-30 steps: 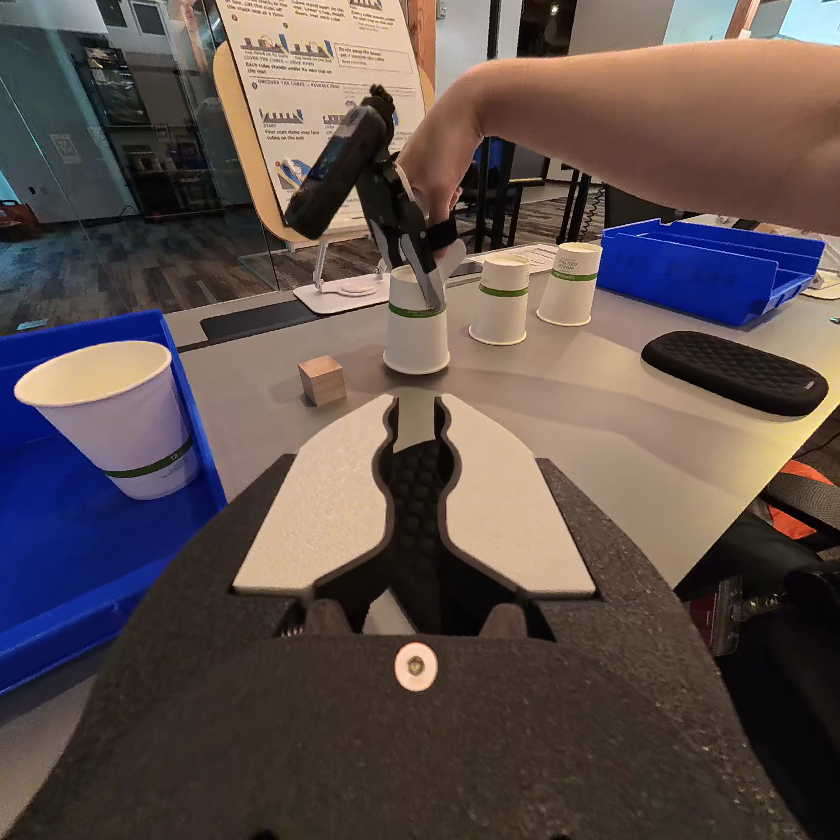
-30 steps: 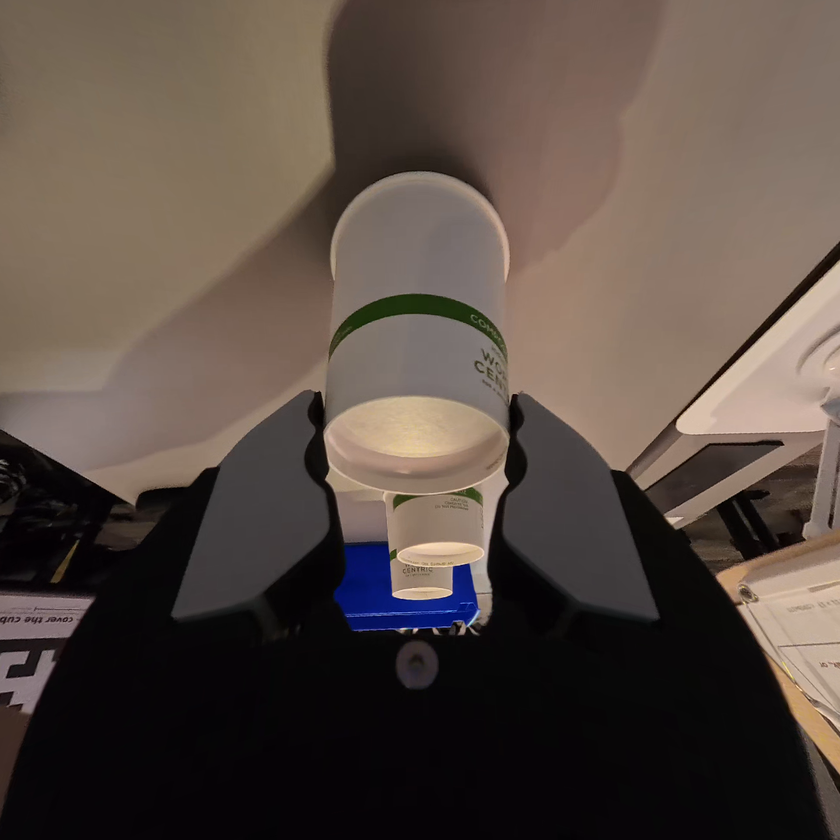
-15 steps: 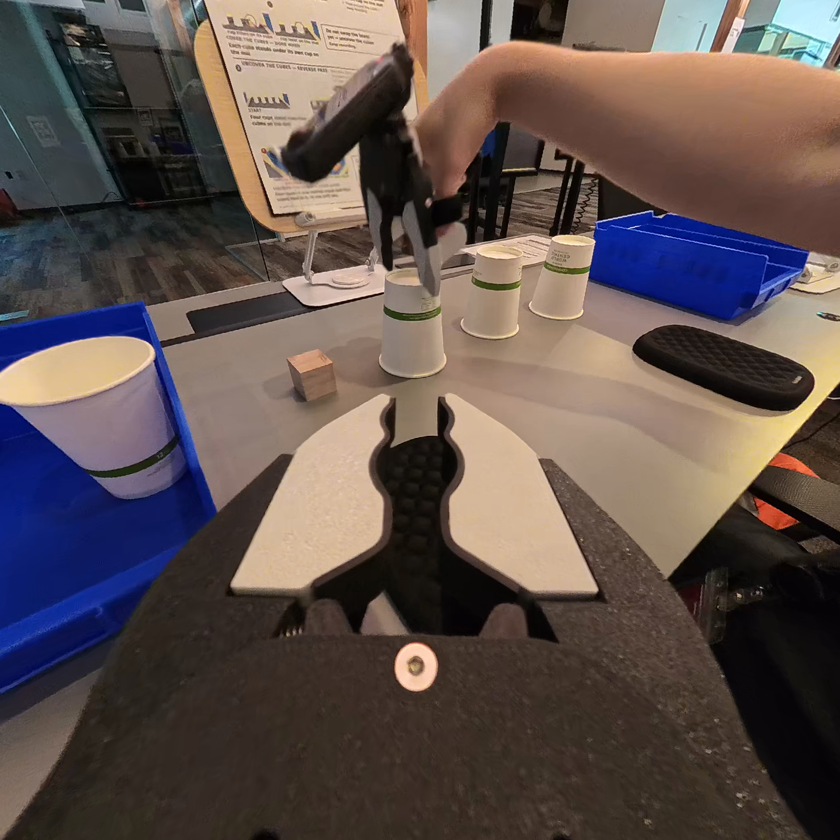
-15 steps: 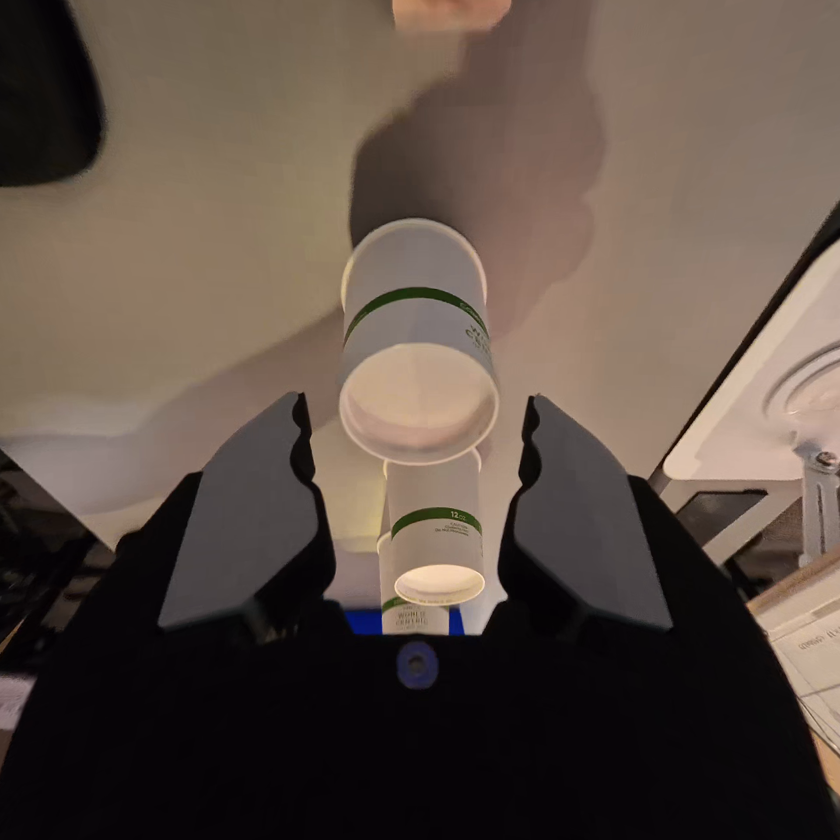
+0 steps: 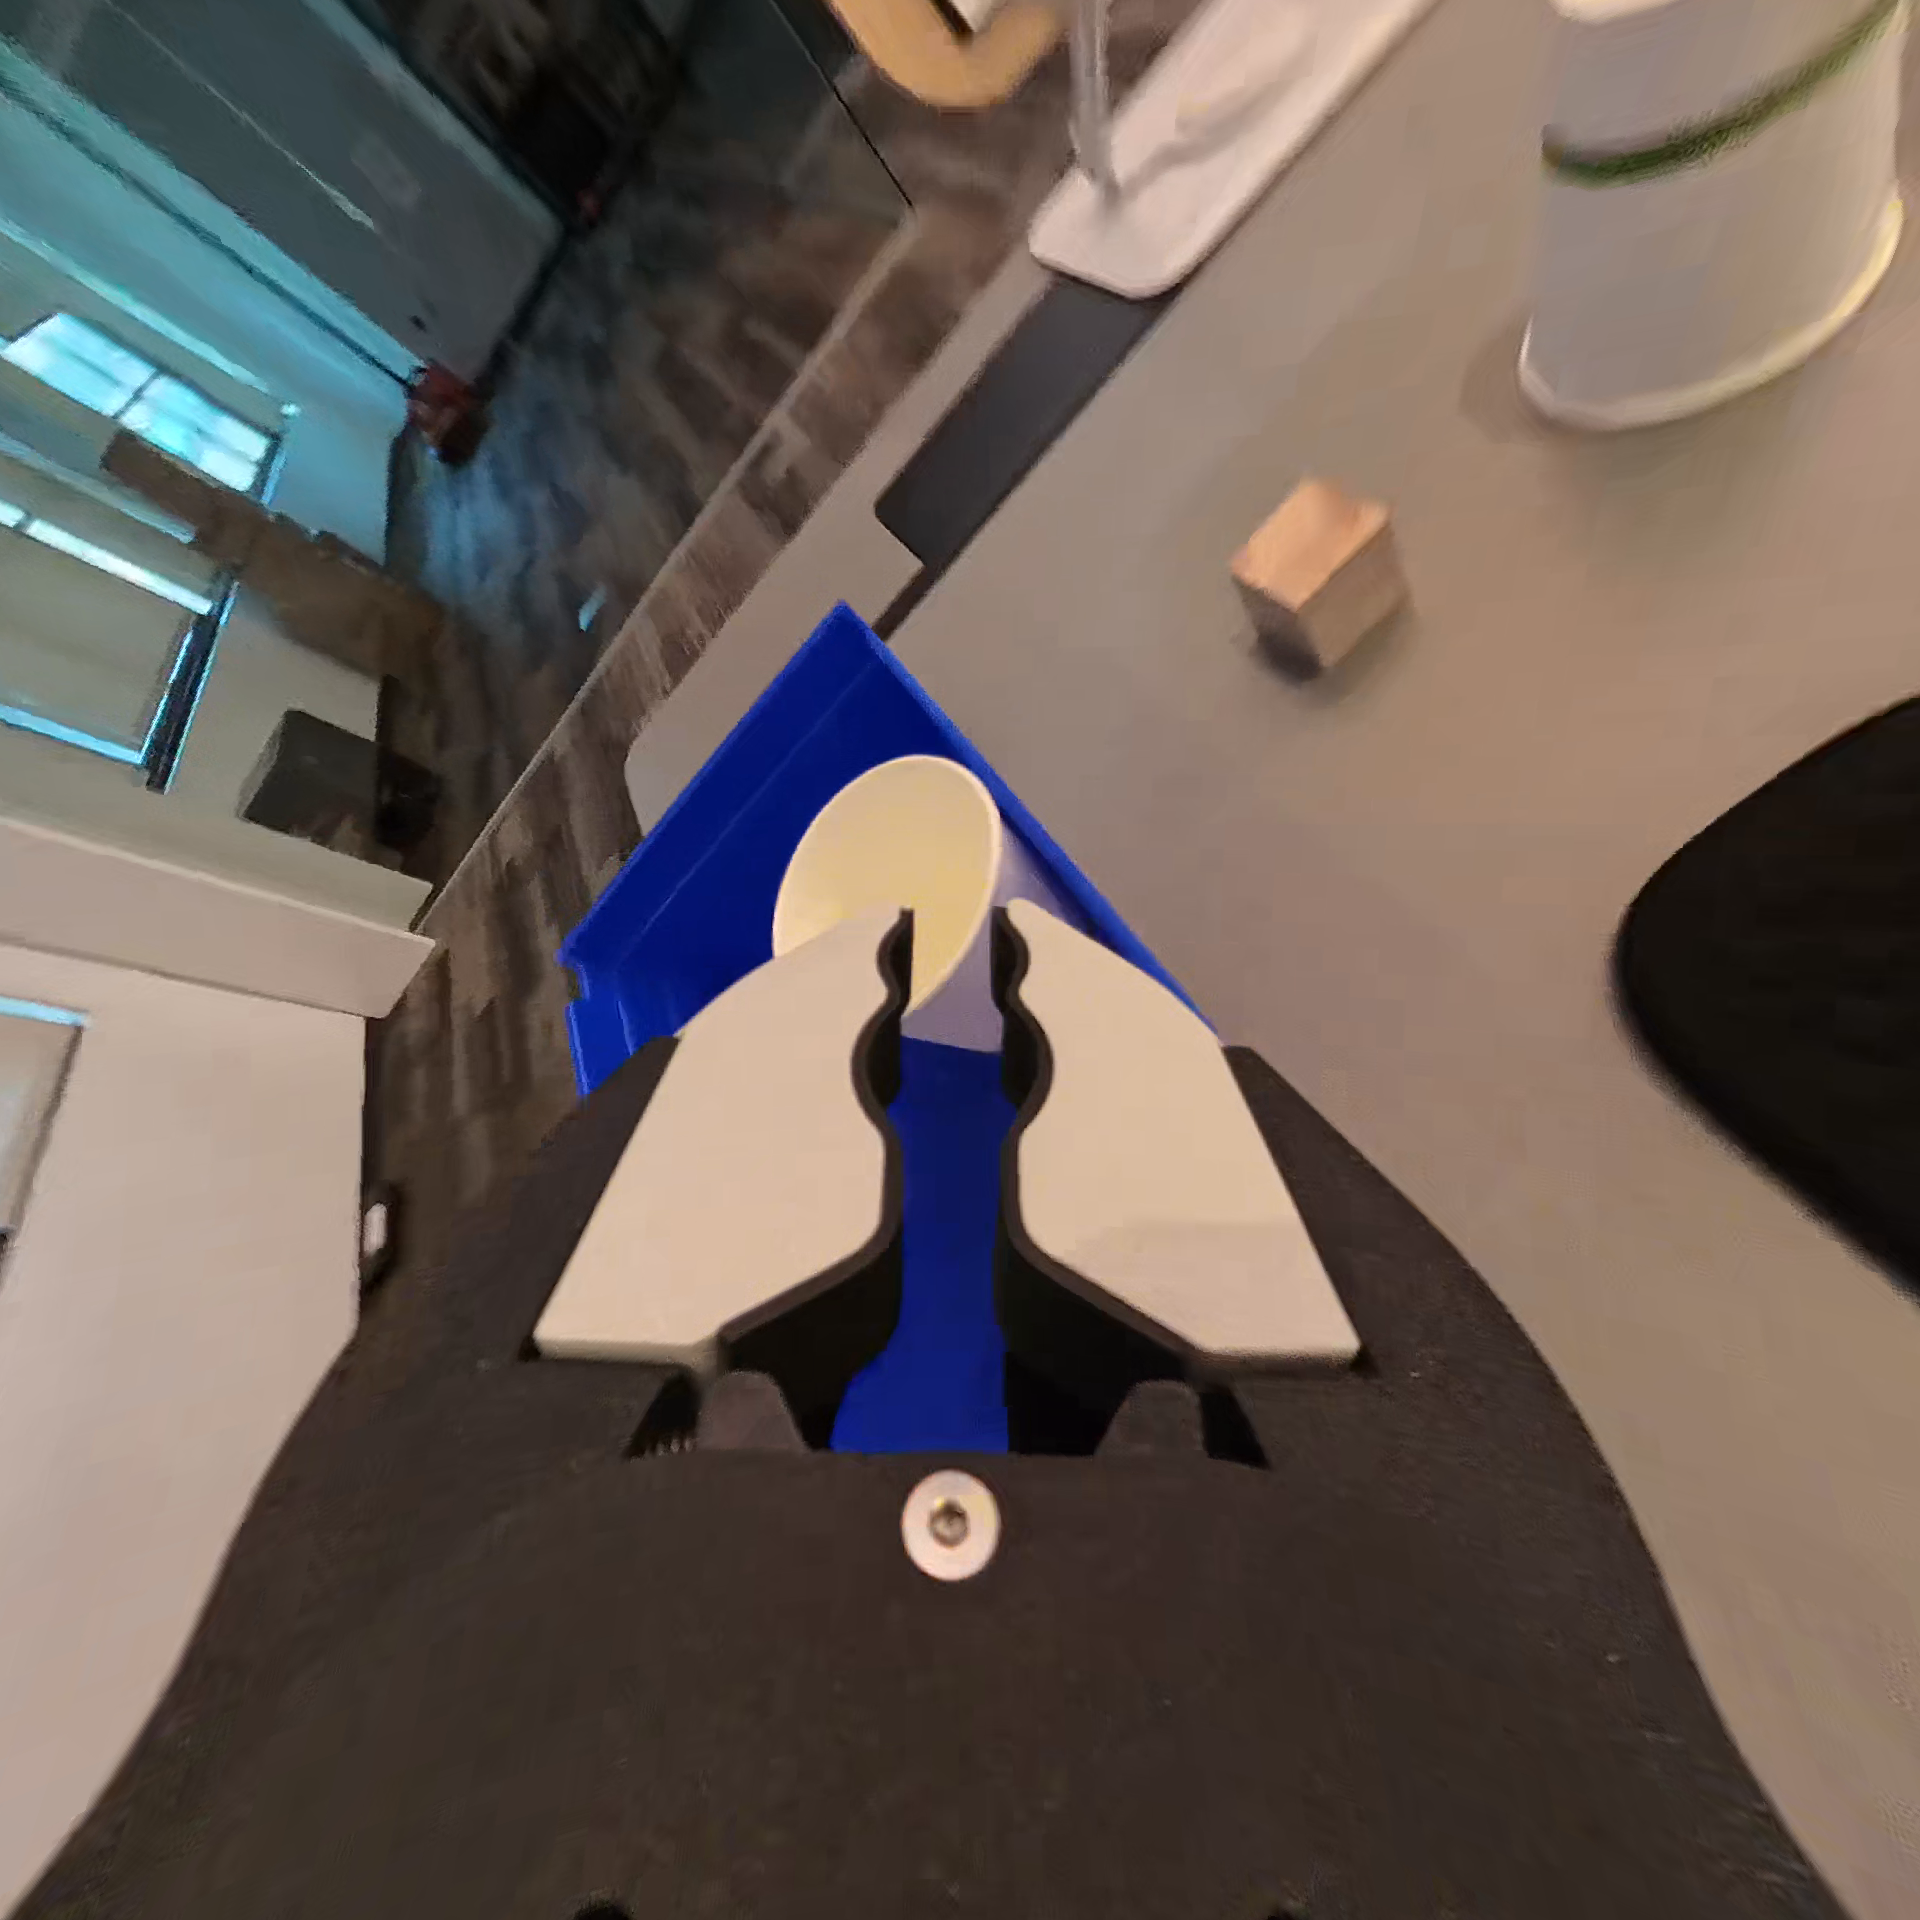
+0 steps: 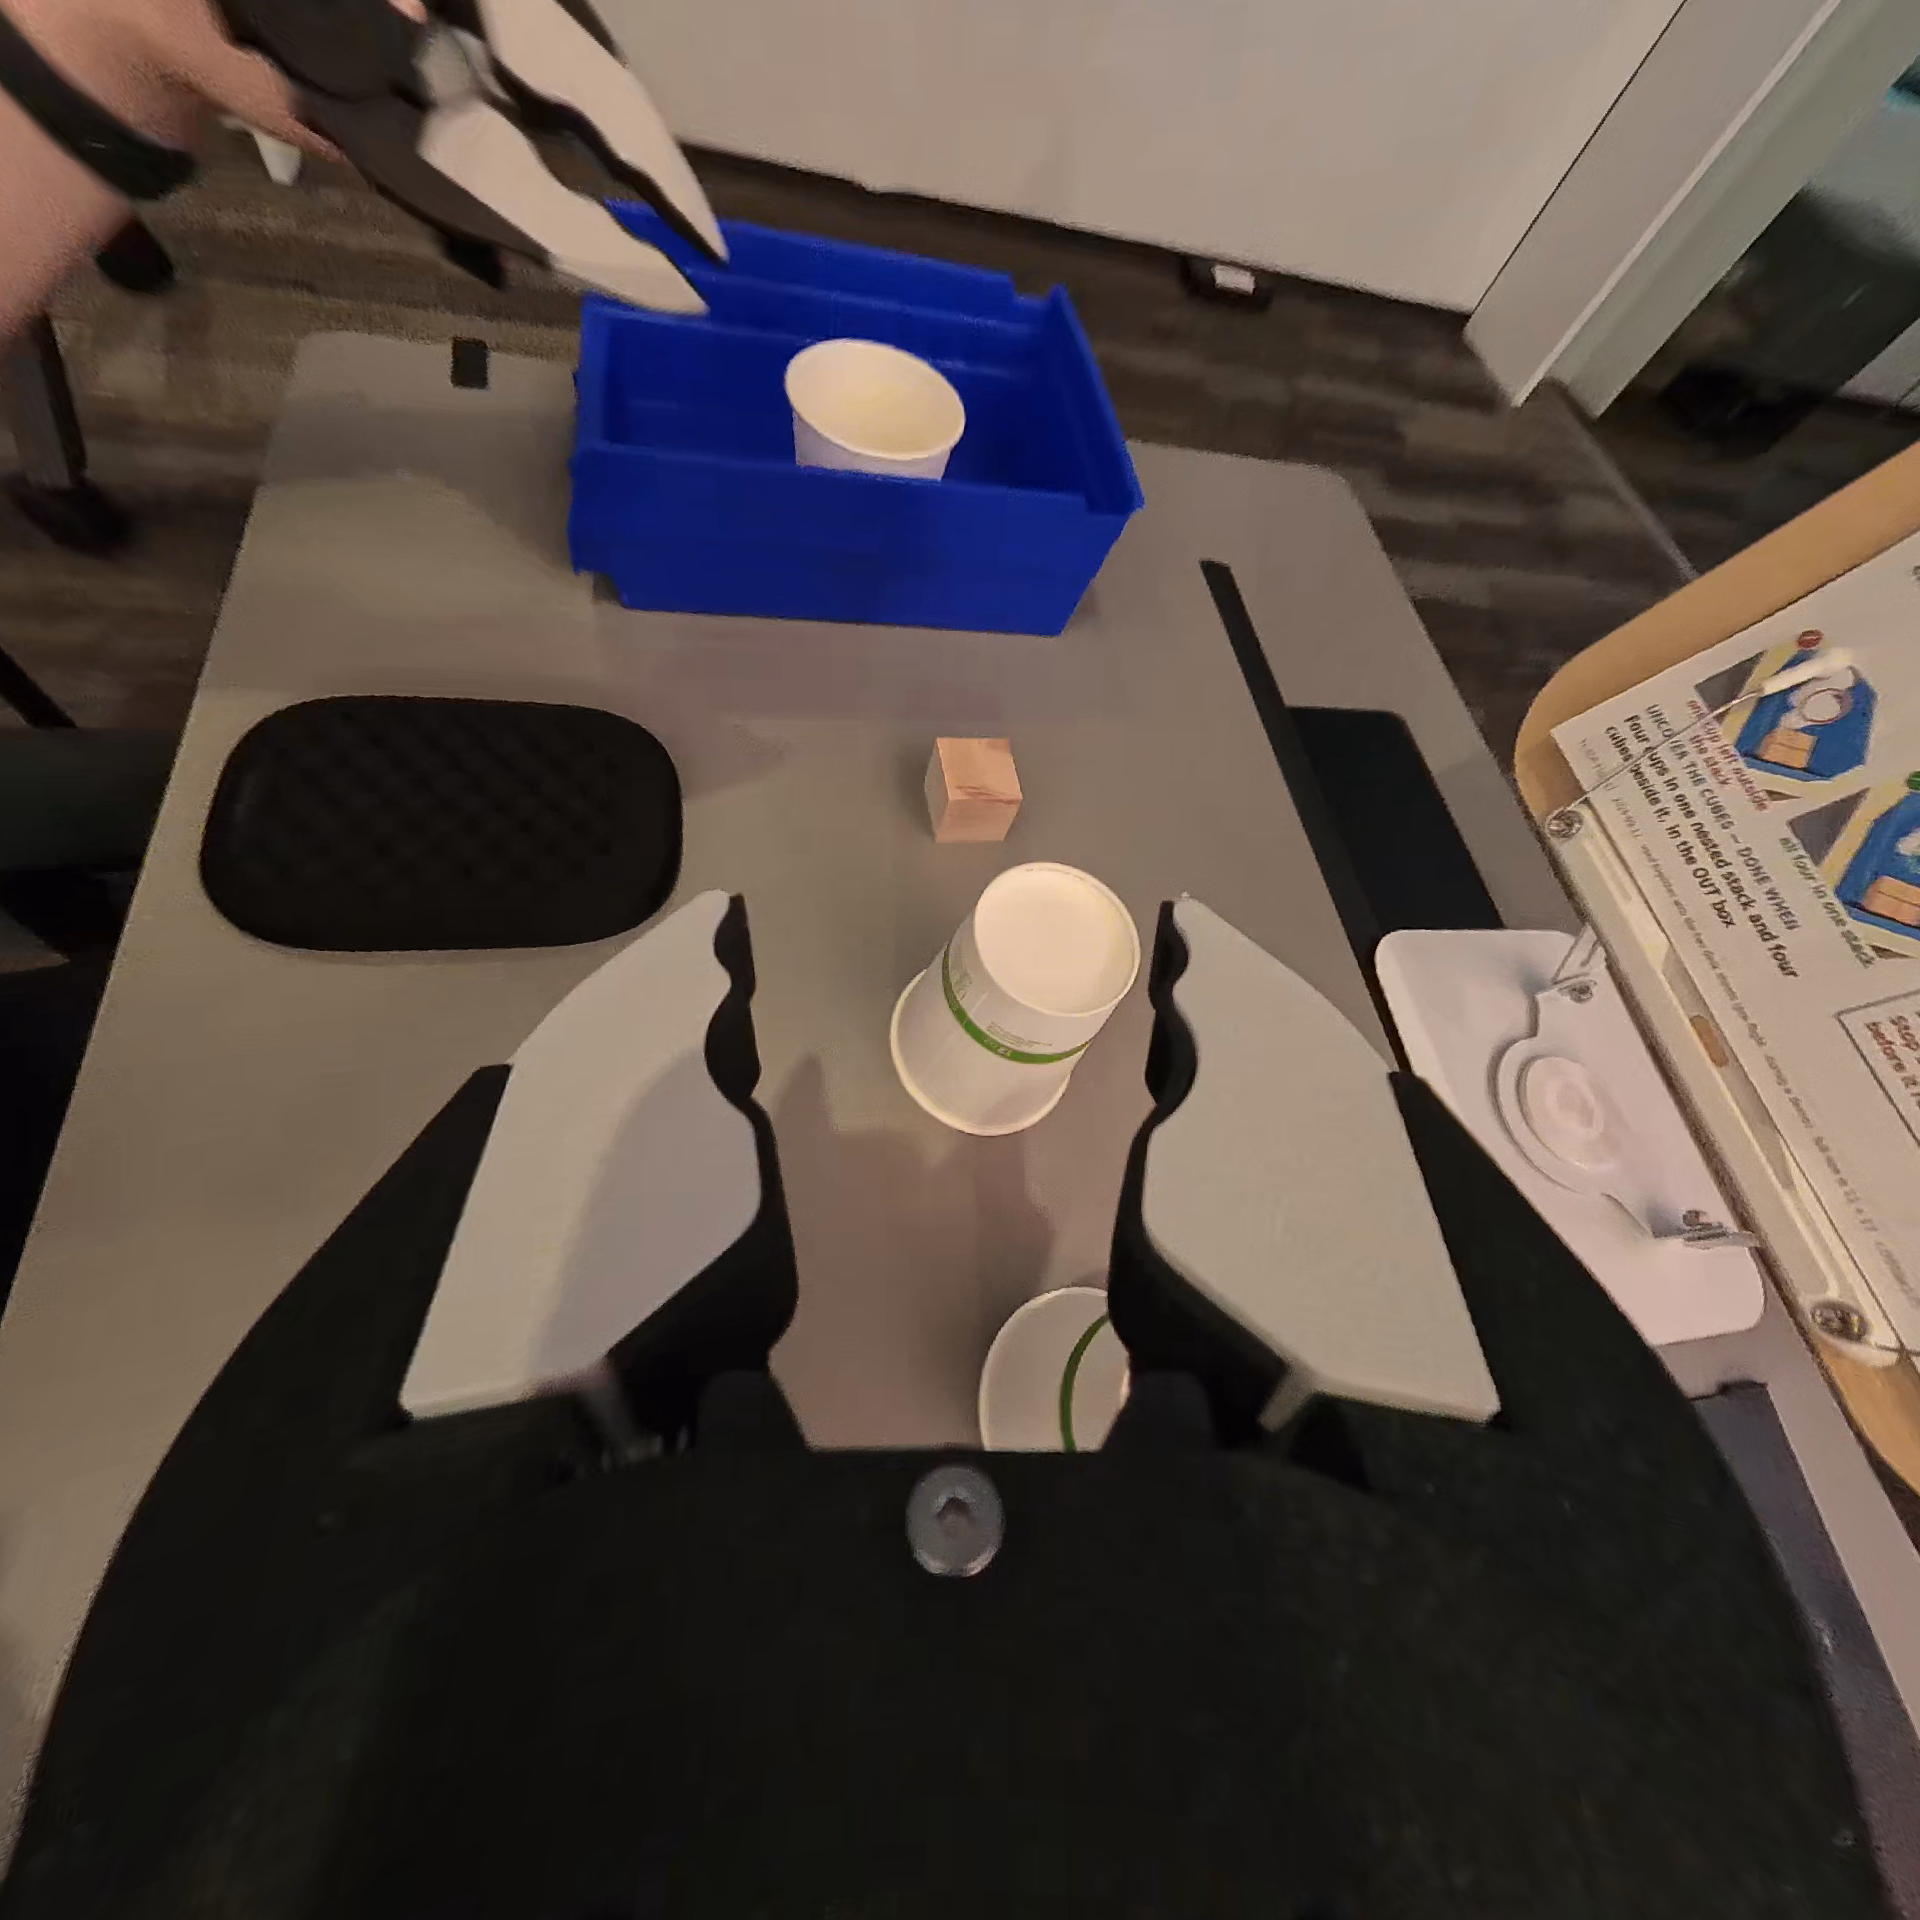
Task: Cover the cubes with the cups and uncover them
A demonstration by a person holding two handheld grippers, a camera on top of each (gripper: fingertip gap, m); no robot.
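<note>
Right gripper (image 6: pixel 951 925) is seen spread wide and empty, held above the grey table (image 6: pixel 416 1039); an inverted cup (image 6: pixel 1013 997) stands on the table between and beyond its fingertips, apart from both. A second inverted cup (image 6: pixel 1049 1371) is only partly seen, cut off by the right finger and gripper body. Whatever lies under the inverted cups is hidden. One wooden cube (image 6: pixel 971 788) sits uncovered just beyond the first cup, apart from it. An upright cup (image 6: pixel 875 421) stands inside the blue bin (image 6: pixel 831 540) at the far table edge; its lower part is hidden by the bin wall. Left gripper (image 6: pixel 707 275) is seen at upper left, over the bin's near-left corner, motion-blurred, held by a hand (image 6: pixel 94 114) that is cut off by the frame. In the left wrist view, which is strongly rolled and blurred, left gripper (image 5: pixel 954 920) has a narrow gap between the jaws, nothing clamped; the upright cup (image 5: pixel 883 883) in the bin (image 5: pixel 707 914) is seen just past the tips, contact cannot be told. Cube (image 5: pixel 1317 587) and an inverted cup (image 5: pixel 1704 208), cropped at the top edge, are seen at upper right. Black pad (image 6: pixel 436 821) lies left of the cube. Instruction board (image 6: pixel 1745 935) on a white stand (image 6: pixel 1558 1122) is cut off at the right.
</note>
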